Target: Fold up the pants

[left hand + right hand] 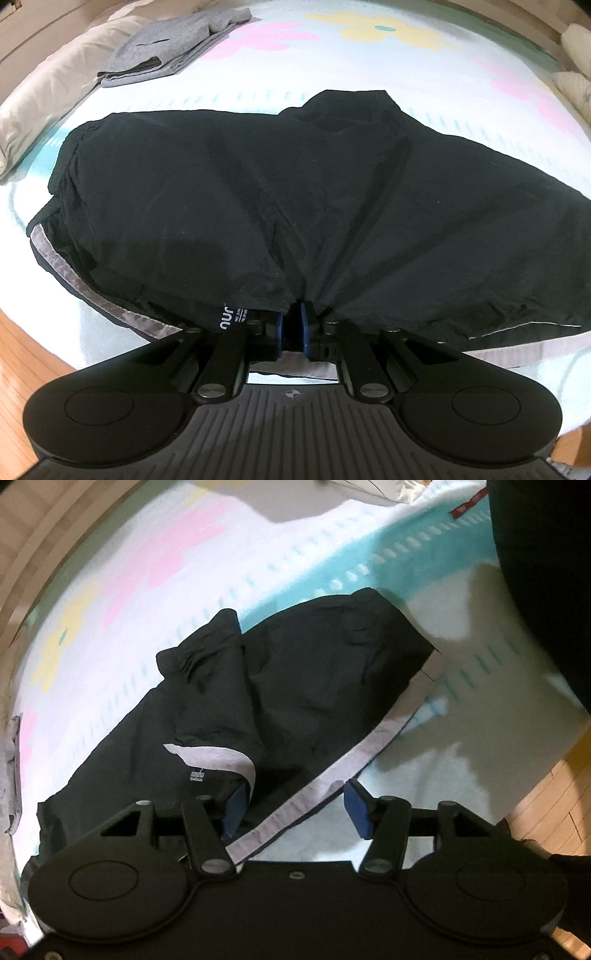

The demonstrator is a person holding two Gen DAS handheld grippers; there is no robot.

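Observation:
Black pants (258, 192) with a grey side stripe (55, 262) lie on a flowered bedspread (369, 48). My left gripper (295, 325) is shut on the near edge of the black fabric, which bunches between its blue pads (306, 328). In the right wrist view the same pants (295, 686) lie crumpled, with a grey stripe (332, 775) running diagonally. My right gripper (295, 805) is open just above the stripe, its left pad (234, 805) over black fabric and its right pad (358, 808) over the bedspread.
A folded grey garment (166, 48) lies at the far left of the bed beside a beige pillow (48, 96). Wooden floor (546, 794) shows past the bed edge. A dark shape (546, 572) fills the upper right of the right wrist view.

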